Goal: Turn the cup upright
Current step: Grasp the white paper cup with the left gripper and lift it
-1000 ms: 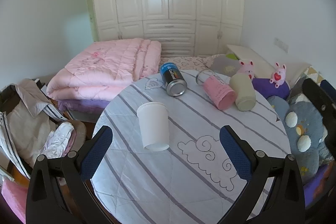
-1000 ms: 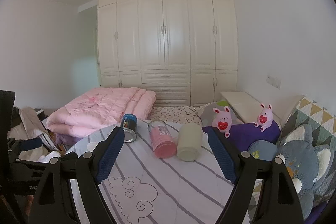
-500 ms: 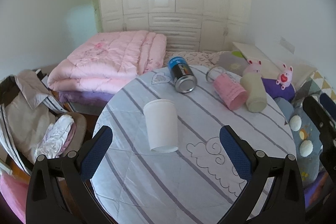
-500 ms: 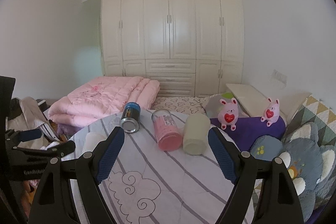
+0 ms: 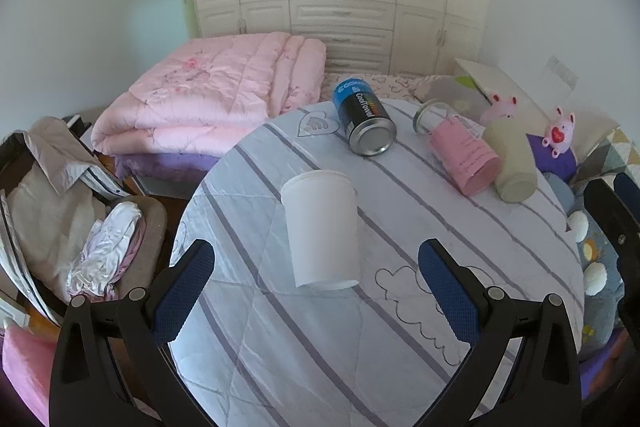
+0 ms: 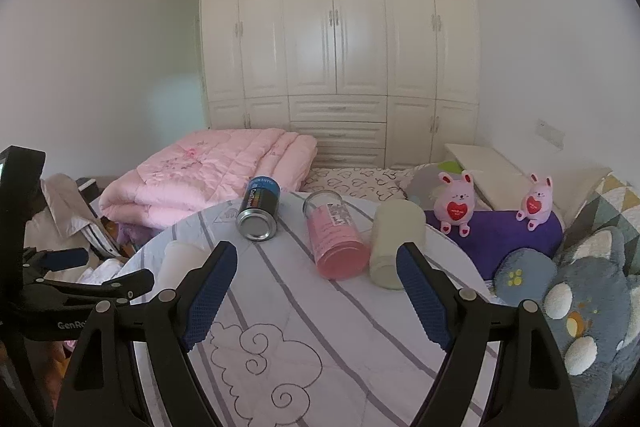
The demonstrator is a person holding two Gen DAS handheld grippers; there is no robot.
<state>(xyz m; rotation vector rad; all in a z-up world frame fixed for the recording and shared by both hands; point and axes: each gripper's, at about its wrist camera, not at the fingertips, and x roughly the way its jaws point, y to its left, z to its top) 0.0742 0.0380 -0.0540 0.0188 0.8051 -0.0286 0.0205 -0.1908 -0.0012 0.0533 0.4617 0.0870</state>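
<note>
A white paper cup (image 5: 322,227) lies on its side on the round striped table (image 5: 400,327), its wide rim pointing away from me. My left gripper (image 5: 316,287) is open and empty, hovering just short of the cup, its blue pads on either side of the cup's near end. The cup shows partly behind my right gripper's left finger in the right wrist view (image 6: 176,263). My right gripper (image 6: 316,291) is open and empty above the table. The left gripper also shows at the left edge of that view (image 6: 76,277).
A blue-black can (image 5: 364,121), a pink-filled glass (image 5: 460,151) and a cream cup (image 5: 512,163) lie on their sides at the table's far side. A pink quilt (image 5: 216,99) lies behind. Plush toys (image 6: 576,291) sit right, a clothes-covered chair (image 5: 60,203) left.
The left gripper has moved forward and tilted down toward the white cup, which now sits nearer between its fingers. The right gripper has edged forward slightly. Both stay open.
</note>
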